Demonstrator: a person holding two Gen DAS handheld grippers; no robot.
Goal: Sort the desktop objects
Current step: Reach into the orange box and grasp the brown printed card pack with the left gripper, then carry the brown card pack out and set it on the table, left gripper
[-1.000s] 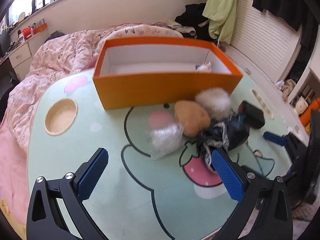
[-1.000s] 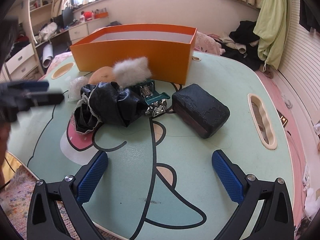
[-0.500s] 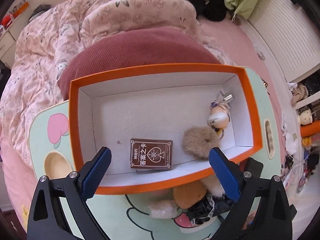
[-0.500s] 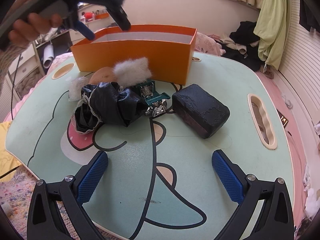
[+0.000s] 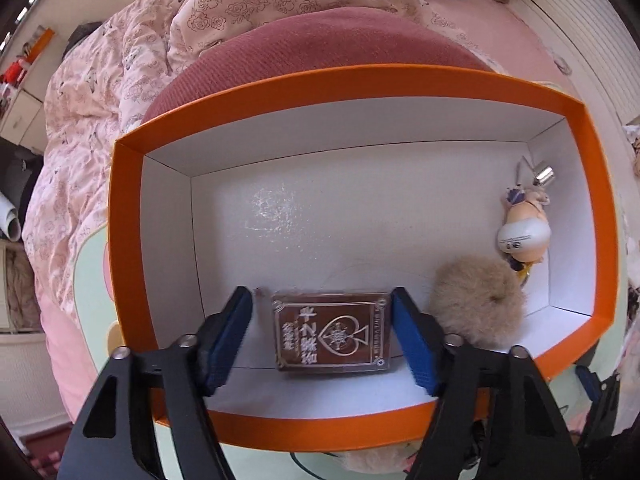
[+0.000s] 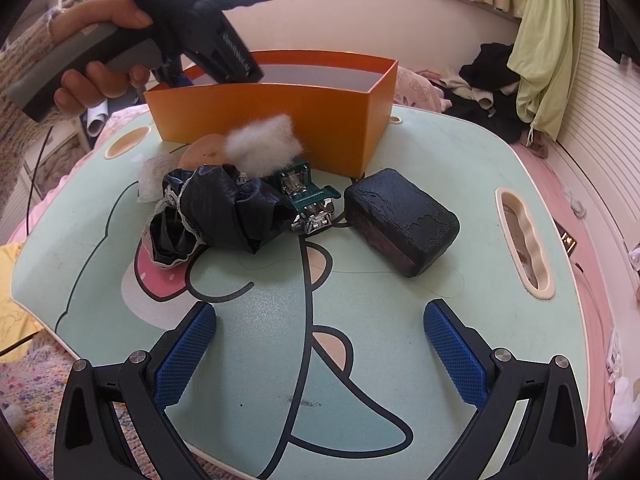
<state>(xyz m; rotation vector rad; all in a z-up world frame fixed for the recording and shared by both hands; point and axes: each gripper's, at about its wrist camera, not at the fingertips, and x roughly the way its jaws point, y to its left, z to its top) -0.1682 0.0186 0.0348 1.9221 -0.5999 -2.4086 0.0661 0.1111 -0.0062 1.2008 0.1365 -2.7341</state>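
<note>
While reaching down into the orange box [image 5: 328, 80], closing left gripper [image 5: 322, 332] jaws around the card deck [image 5: 332, 334] lying at six o'clock on its floor, probably to reposition it, and keeping right gripper [image 6: 320, 356] spread wide, empty

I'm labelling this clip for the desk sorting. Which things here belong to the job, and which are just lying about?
Part of the job:
orange box
card box
fluffy brown ball
figure keychain
black case
black cloth
white fluff

Lying about:
floral quilt
green garment
</note>
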